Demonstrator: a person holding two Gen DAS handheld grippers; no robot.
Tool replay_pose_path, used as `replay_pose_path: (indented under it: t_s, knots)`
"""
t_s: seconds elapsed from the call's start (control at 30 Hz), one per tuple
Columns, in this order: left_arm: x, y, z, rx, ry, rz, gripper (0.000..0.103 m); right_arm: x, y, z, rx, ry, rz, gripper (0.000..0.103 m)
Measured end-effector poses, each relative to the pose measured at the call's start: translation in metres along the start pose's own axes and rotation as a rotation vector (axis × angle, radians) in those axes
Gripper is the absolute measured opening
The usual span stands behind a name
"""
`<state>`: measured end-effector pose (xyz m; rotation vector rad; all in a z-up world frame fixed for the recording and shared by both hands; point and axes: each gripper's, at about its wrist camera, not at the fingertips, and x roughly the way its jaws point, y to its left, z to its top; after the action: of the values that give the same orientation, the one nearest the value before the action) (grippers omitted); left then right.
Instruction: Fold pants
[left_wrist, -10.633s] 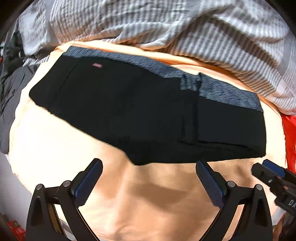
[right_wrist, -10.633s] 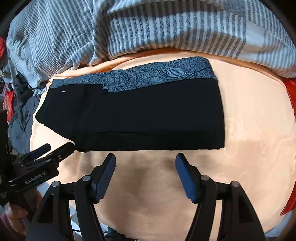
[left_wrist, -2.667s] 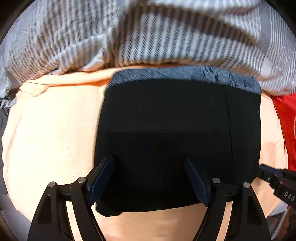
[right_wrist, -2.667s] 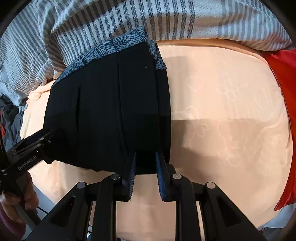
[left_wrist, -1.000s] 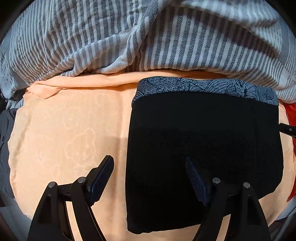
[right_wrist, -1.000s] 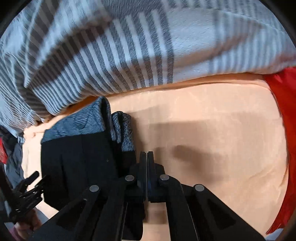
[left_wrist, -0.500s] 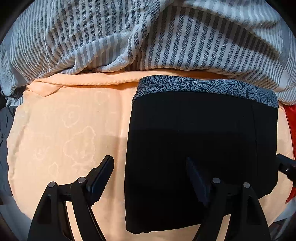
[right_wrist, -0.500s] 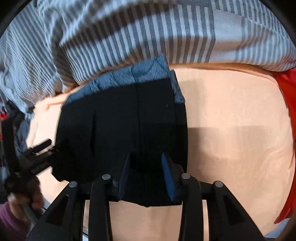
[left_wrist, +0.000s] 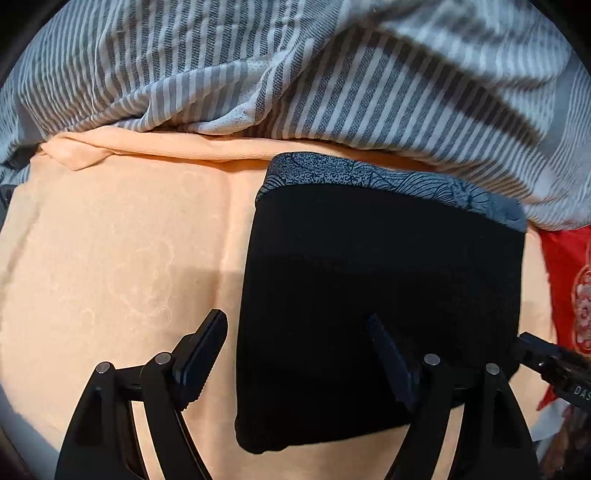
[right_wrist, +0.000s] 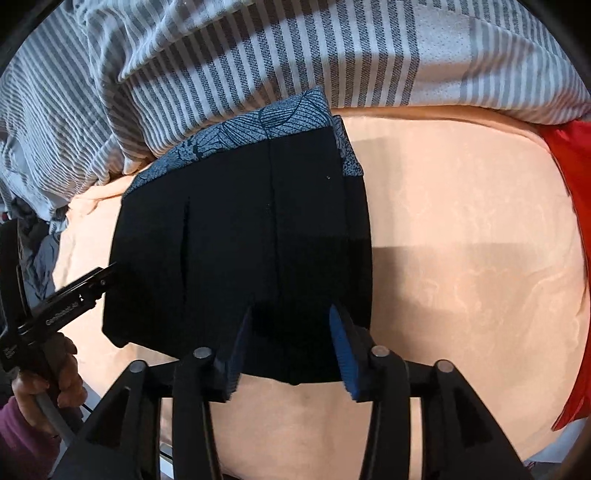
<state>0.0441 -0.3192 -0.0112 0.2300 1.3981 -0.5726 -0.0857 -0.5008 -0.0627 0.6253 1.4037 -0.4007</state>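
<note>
On the peach bedsheet (left_wrist: 110, 258) sit the black pants (left_wrist: 380, 288), folded into a compact rectangle, patterned grey-blue waistband (left_wrist: 369, 177) at the far edge, just under the striped grey duvet (left_wrist: 295, 74). Your left claw (left_wrist: 295, 339) is wide open and grips nothing: its left finger is over bare sheet just beside the pants' left edge, its right finger over the black cloth. Your right claw (right_wrist: 290, 338) is also spread, empty, both blue pads (right_wrist: 341, 347) over the near right part of the pants (right_wrist: 240, 240). From the right wrist view your left claw (right_wrist: 85, 284) shows at the pants' left edge, held in your hand (right_wrist: 55, 373). Red cloth (right_wrist: 572, 184) lies along the sheet's right side.
</note>
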Motion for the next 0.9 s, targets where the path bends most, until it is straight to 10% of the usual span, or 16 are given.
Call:
replay_pose_path:
  t_s: [0.33, 0.9]
  knots:
    - [-0.001, 0.028, 0.007, -0.036, 0.016, -0.021, 0.080, -0.025, -0.014, -0.002, 0.013, -0.069, 0.035, 0.078]
    - [0.057, 0.049, 0.047, 0.003, 0.174, -0.228, 0.093, 0.023, -0.098, 0.034, 0.217, 0.029, 0.367, 0.080]
